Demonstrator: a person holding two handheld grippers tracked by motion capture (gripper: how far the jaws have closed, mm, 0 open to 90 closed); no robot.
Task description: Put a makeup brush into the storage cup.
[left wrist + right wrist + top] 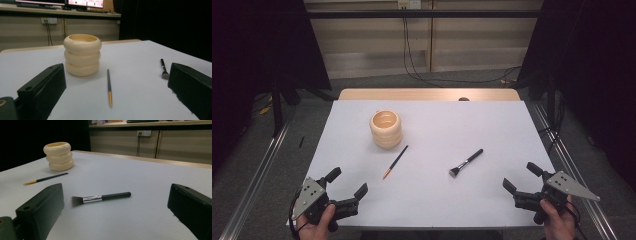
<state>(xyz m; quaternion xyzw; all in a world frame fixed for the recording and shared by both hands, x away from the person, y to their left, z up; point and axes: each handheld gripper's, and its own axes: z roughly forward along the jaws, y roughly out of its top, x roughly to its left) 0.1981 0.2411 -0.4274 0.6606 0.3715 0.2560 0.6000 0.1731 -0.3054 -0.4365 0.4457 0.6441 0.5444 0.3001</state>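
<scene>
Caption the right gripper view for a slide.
Open right gripper faces a makeup brush lying on the white table.

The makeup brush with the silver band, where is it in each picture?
High view: the makeup brush lies right of centre on the white table, bristles toward the person.
Left gripper view: it lies far right, just beside the right finger.
Right gripper view: it lies in the middle, between the two fingers, bristles to the left.
Shared landmark: the cream ringed pot, which stands left of the brush in all three views.

Cream holder (pixel 386 129), black-and-orange pencil (pixel 395 162), white table (pixel 437 190)
</scene>
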